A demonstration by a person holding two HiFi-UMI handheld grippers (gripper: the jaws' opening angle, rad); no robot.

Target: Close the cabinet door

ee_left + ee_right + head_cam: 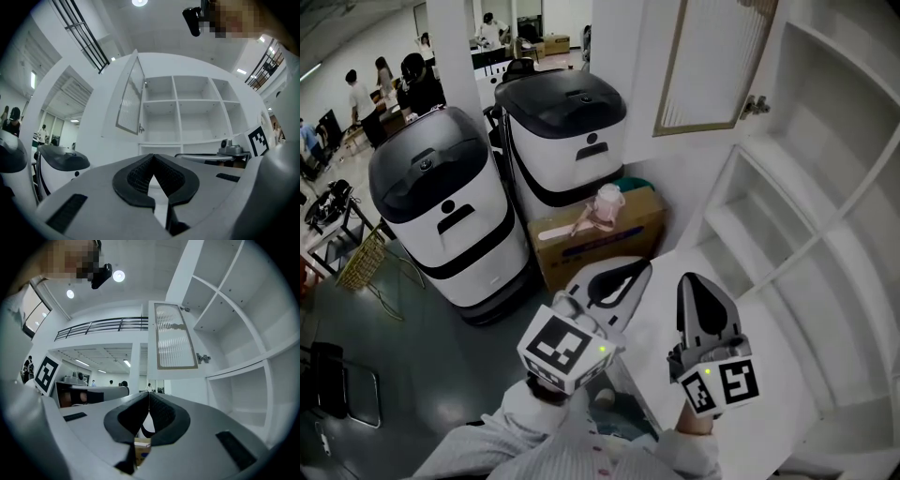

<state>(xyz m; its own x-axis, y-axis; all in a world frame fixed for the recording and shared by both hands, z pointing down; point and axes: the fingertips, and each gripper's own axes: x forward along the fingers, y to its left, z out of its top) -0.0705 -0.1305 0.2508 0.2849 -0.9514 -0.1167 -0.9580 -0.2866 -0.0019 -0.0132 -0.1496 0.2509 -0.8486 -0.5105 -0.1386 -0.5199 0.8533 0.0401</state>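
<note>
The door [712, 61] is seen swung wide open, hung by a hinge [757, 105] on the left edge of the cabinet [811, 248]. It is made up of a white frame round a ribbed pane [710, 56] with a tan border, and it is set at the level of the upper shelves [839, 70]. The white compartments behind it are left uncovered.

Both grippers are held low in the head view, well below the door and apart from it. The left gripper [636, 271] is pointed up towards the cabinet's left side, and its jaws are closed tip to tip, with nothing caught between them. The right gripper [695, 280] is held just beside it, nearer the shelves; its jaws are likewise pressed together and nothing is gripped. A marker cube [567, 349] is carried on the left gripper.

To the left of the cabinet, two white machines [450, 220] with dark lids are stood side by side. A cardboard box [600, 242] is placed against them, and a pale pink thing [606, 202] is set on top of it. People [370, 89] are seen far off at the upper left.
</note>
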